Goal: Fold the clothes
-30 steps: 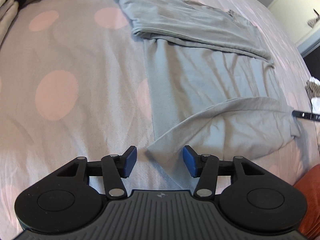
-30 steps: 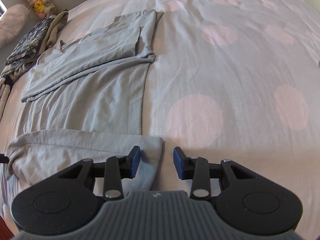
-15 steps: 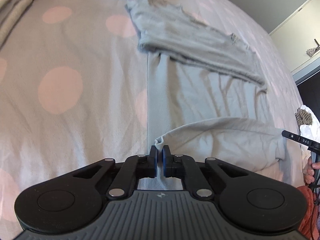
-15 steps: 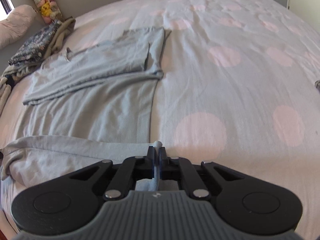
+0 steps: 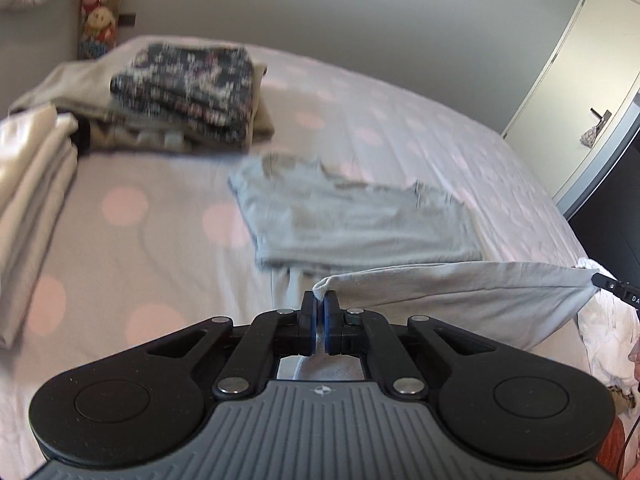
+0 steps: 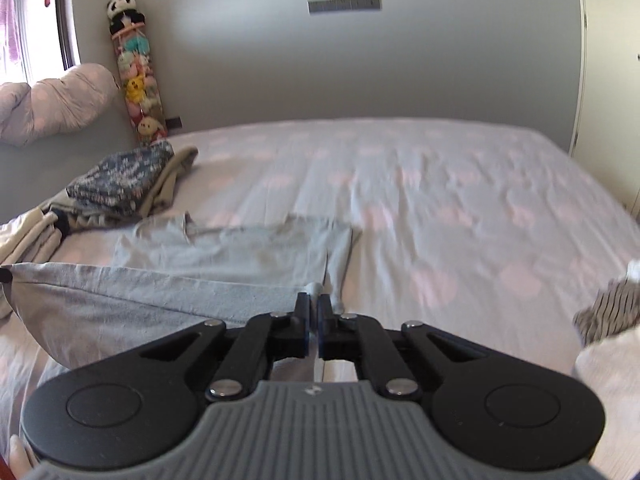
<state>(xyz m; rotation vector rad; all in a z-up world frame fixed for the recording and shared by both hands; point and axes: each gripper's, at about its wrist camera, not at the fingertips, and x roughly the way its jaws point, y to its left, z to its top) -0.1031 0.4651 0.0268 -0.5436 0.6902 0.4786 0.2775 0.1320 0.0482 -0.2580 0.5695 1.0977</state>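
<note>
A light grey garment point(image 5: 360, 220) lies partly folded on the bed; its near hem point(image 5: 460, 292) is lifted off the sheet and stretched taut. My left gripper point(image 5: 319, 307) is shut on one corner of that hem. My right gripper point(image 6: 314, 307) is shut on the other corner, and the raised hem point(image 6: 140, 292) runs off to the left in the right wrist view. The far part of the garment point(image 6: 240, 244) rests flat on the bed. The right gripper's tip point(image 5: 616, 285) shows at the right edge of the left wrist view.
A stack of folded clothes topped by a dark patterned piece point(image 5: 188, 84) sits at the far left of the bed, beside cream folded fabric point(image 5: 28, 200). Loose white and striped laundry point(image 6: 608, 320) lies at the right. A tube of soft toys point(image 6: 136, 80) leans in the corner. A door point(image 5: 572, 80) is at the right.
Both grippers closed on the near hem corners, then rose and tilted up, lifting the hem off the bed. The wall and far clothes stack came into view.
</note>
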